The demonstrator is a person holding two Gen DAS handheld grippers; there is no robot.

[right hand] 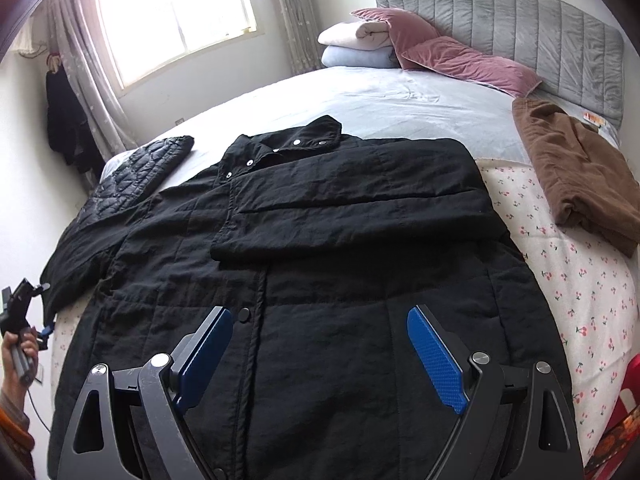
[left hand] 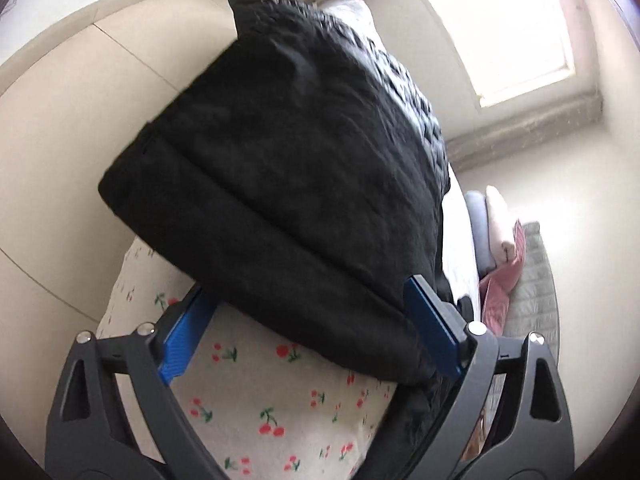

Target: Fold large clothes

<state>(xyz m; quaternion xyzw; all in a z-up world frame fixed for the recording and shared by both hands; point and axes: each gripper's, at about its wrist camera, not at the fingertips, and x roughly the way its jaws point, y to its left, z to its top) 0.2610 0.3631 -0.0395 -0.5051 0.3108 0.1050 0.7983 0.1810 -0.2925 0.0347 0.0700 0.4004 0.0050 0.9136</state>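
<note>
A large black padded coat (right hand: 304, 240) lies face up on the bed, collar toward the far side. Its right sleeve is folded across the chest. Its left sleeve (right hand: 76, 256) hangs out toward the bed's left edge. My right gripper (right hand: 320, 352) is open and empty, hovering over the coat's lower front. My left gripper (left hand: 308, 320) is open, its blue pads on either side of the left sleeve's cuff (left hand: 280, 184); it also shows at the far left of the right wrist view (right hand: 44, 320), beside the sleeve end.
A cherry-print sheet (right hand: 580, 292) covers the bed. A folded brown garment (right hand: 580, 176) lies at right. A quilted dark garment (right hand: 140, 168) lies at the far left. Pink pillows (right hand: 452, 56), folded blankets (right hand: 360, 44) and a grey headboard (right hand: 540, 32) stand behind.
</note>
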